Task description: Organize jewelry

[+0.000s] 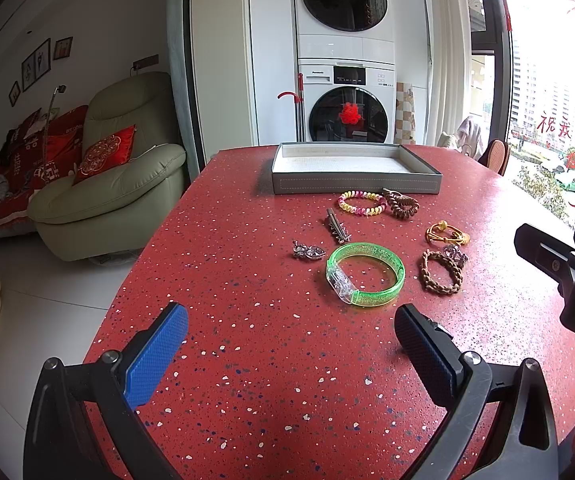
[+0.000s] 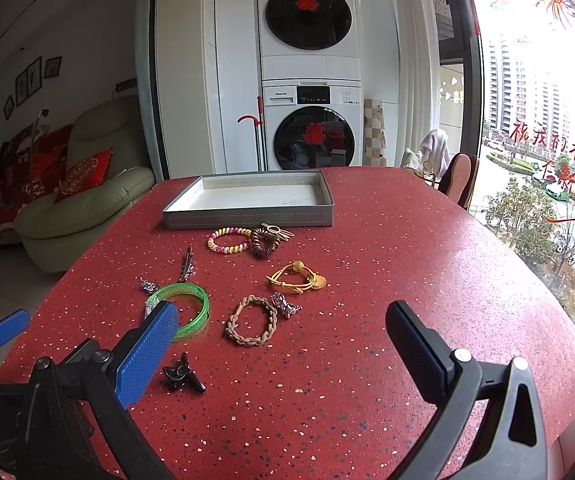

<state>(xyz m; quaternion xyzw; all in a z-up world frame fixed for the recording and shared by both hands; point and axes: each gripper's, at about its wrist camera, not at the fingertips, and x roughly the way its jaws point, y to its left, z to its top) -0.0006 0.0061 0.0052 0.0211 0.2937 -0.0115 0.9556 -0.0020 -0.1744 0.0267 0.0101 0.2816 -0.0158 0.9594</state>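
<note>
Here, glittery green bangle (image 1: 365, 273) w/ clear clasp, flat on table (image 1: 247, 360)

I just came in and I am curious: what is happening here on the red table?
A person holds two grippers above the red table, sorting jewelry. Both the left gripper and the right gripper are open and hold nothing. The gray tray has nothing in it. The green bangle, the braided bracelet and the other pieces all lie loose on the table in front of the tray.
</note>
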